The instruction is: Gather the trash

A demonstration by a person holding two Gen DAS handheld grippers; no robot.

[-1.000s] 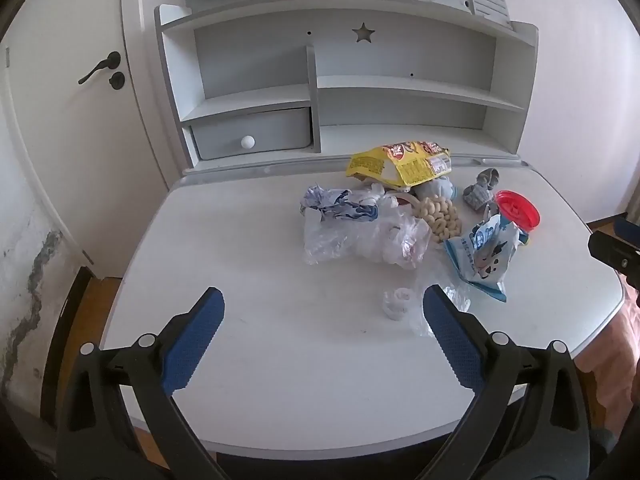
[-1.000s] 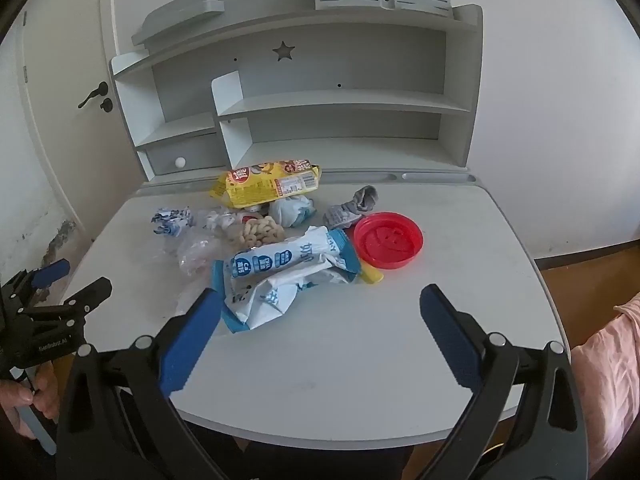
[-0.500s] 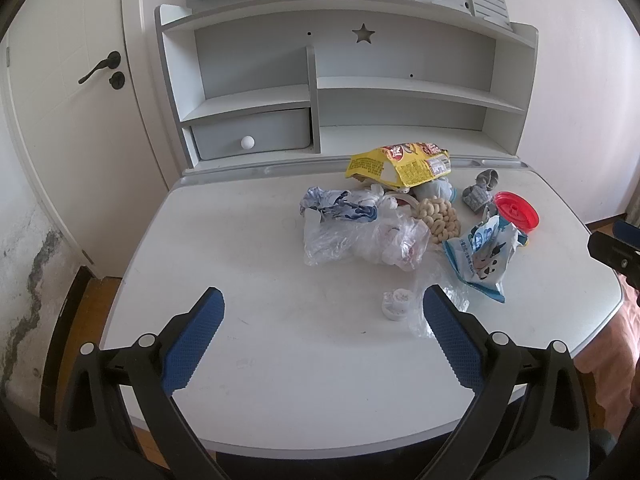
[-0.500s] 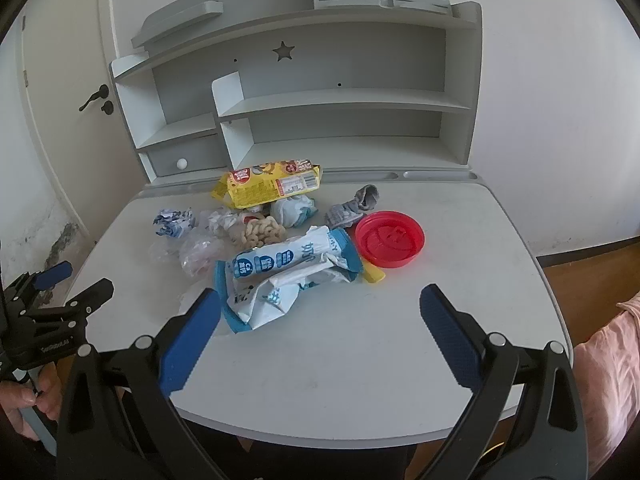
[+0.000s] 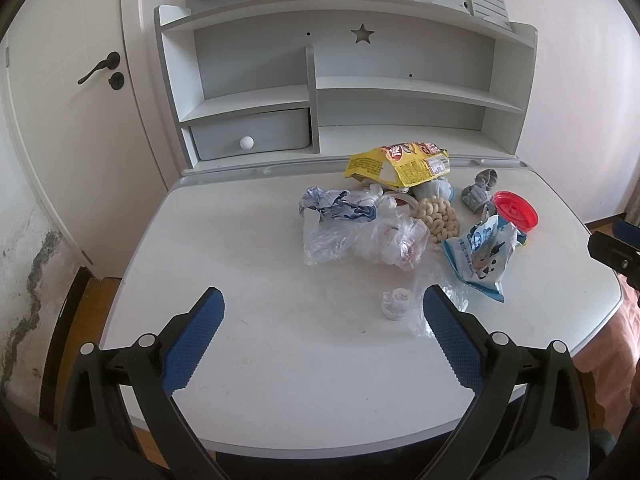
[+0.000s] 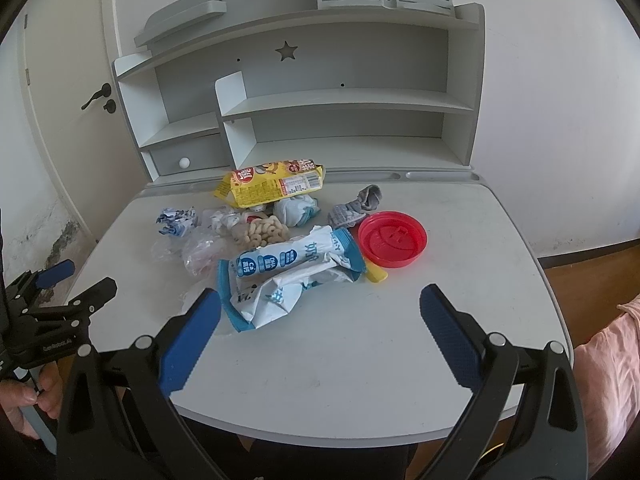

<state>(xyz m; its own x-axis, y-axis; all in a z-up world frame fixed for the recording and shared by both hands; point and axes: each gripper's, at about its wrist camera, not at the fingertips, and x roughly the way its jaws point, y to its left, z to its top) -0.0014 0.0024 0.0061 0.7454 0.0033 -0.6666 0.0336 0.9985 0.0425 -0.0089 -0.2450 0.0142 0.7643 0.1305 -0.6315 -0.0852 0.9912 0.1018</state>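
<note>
Both hand-held grippers, left [image 5: 320, 300] & right [image 6: 320, 298], spread apart (empty); 1 red lid [image 6: 392, 239], 1 yellow bag [image 6: 272, 182].

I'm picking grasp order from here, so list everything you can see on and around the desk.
Desk: 1, white, centre.
Shelf unit: 1, grey-white, at desk back.
Drawer: 1, grey, white knob, shelf unit's left.
Door: 1, white, black handle, left.
Snack bag: 1, yellow, pile's far side.
Milk-powder pouch: 1, blue and white, pile's near side.
Red lid: 1, right of pile.
Ring snacks: 1 cluster, beige, pile centre.
Clear plastic bag: 1, pile's left.
Crumpled wrapper: 1, blue-white, far left.
Grey wad: 1, behind lid.
Small cap: 1, white, nearest.
Left gripper: open, blue pads.
Right gripper: open, blue pads.
</note>
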